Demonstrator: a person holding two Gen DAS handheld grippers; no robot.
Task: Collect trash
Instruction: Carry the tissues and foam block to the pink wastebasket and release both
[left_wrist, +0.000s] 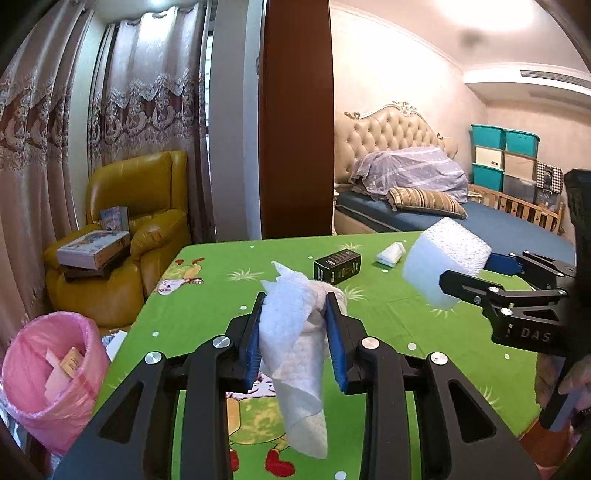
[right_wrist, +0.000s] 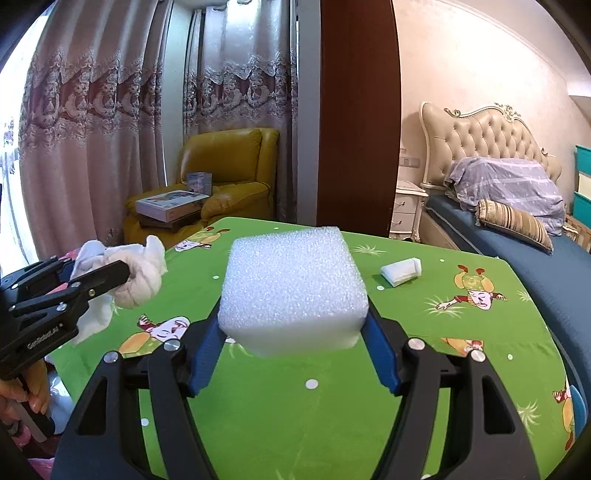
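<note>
My left gripper (left_wrist: 295, 306) is shut on a crumpled white paper towel (left_wrist: 295, 354) and holds it above the green table (left_wrist: 406, 317). In the right wrist view that towel (right_wrist: 136, 273) shows at the left in the left gripper (right_wrist: 122, 275). My right gripper (right_wrist: 293, 314) is shut on a white foam block (right_wrist: 291, 284), held above the table (right_wrist: 295, 406). In the left wrist view the block (left_wrist: 443, 258) and right gripper (left_wrist: 465, 275) are at the right. A pink-lined trash bin (left_wrist: 48, 369) with some scraps inside stands on the floor left of the table.
A black box (left_wrist: 337, 265) and a folded white tissue (left_wrist: 389, 254) lie on the far part of the table; the tissue also shows in the right wrist view (right_wrist: 400, 271). A yellow armchair (left_wrist: 136, 229) with boxes stands behind the bin. A bed (left_wrist: 461, 218) lies beyond the table.
</note>
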